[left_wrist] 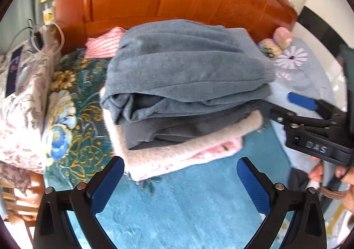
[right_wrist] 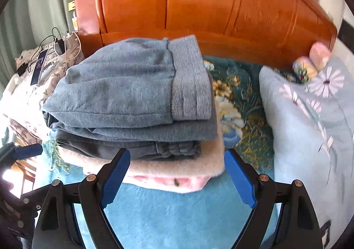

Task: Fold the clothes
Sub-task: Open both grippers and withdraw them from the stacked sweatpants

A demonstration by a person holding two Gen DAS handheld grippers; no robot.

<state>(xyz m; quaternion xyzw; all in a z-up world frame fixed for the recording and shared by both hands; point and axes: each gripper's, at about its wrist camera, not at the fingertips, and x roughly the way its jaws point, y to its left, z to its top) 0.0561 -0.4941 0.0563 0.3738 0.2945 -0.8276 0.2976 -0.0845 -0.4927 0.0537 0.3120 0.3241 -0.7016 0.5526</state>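
Observation:
A stack of folded clothes sits on the blue bedspread (left_wrist: 177, 200) near the headboard. On top lies a blue-grey sweater (left_wrist: 183, 65) (right_wrist: 124, 91), under it a dark grey garment (left_wrist: 177, 129) (right_wrist: 124, 149), then a beige fluffy one (left_wrist: 188, 142) (right_wrist: 172, 168) and a pink one (left_wrist: 199, 156) (right_wrist: 177, 182) at the bottom. My left gripper (left_wrist: 180, 171) is open just in front of the stack, nothing between its fingers. My right gripper (right_wrist: 177, 165) is open too, its tips level with the stack's near edge. The right gripper's body (left_wrist: 314, 129) shows at the right of the left wrist view.
An orange wooden headboard (right_wrist: 199, 5) rises behind the stack. A floral teal quilt (left_wrist: 75, 116) lies left, a pale blue daisy pillow (right_wrist: 309, 127) right. A bedside surface holds a phone (right_wrist: 39, 67) and cables (right_wrist: 57, 45). A hand (left_wrist: 331, 173) grips the right tool.

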